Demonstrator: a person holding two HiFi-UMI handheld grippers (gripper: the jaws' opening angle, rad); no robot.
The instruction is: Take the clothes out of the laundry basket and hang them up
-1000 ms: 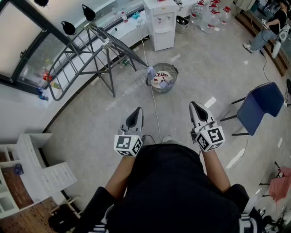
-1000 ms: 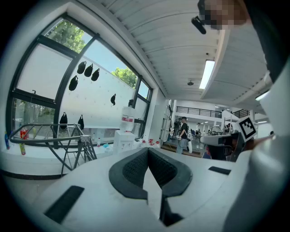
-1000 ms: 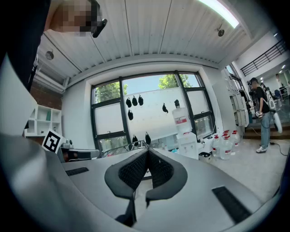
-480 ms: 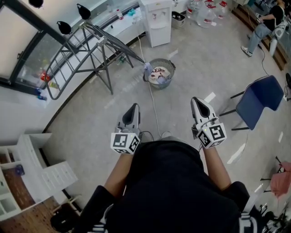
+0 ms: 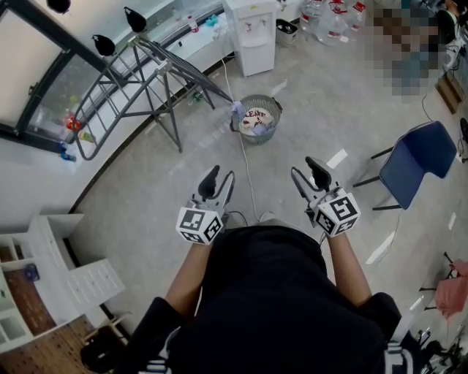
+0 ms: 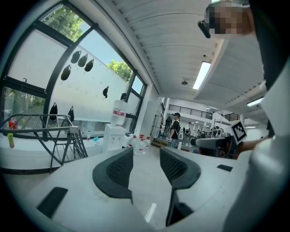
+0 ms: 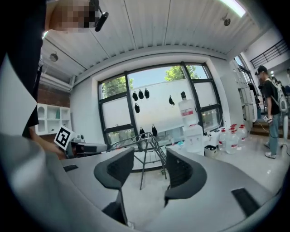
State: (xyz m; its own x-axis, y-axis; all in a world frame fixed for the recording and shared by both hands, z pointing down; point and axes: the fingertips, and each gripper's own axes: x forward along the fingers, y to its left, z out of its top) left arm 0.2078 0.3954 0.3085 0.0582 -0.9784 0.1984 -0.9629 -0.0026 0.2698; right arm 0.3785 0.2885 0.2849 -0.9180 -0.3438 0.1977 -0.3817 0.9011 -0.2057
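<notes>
A round wire laundry basket (image 5: 258, 120) with light clothes in it stands on the floor some way ahead of me. To its left is a metal drying rack (image 5: 139, 84), also seen past the right jaws as the rack (image 7: 146, 144). My left gripper (image 5: 221, 180) (image 6: 146, 156) and right gripper (image 5: 306, 172) (image 7: 149, 156) are held side by side in front of my body, far short of the basket. Both have just been opening. Their jaws stand apart with nothing between them.
A white water dispenser (image 5: 252, 33) and several water bottles (image 5: 333, 18) stand behind the basket. A blue chair (image 5: 418, 164) is at the right and a white shelf unit (image 5: 55, 274) at the lower left. A cable (image 5: 246, 164) runs along the floor. A person (image 7: 272, 113) stands in the distance.
Both grippers' jaws were shut in the earlier frames and now stand apart. Both grippers have dropped slightly.
</notes>
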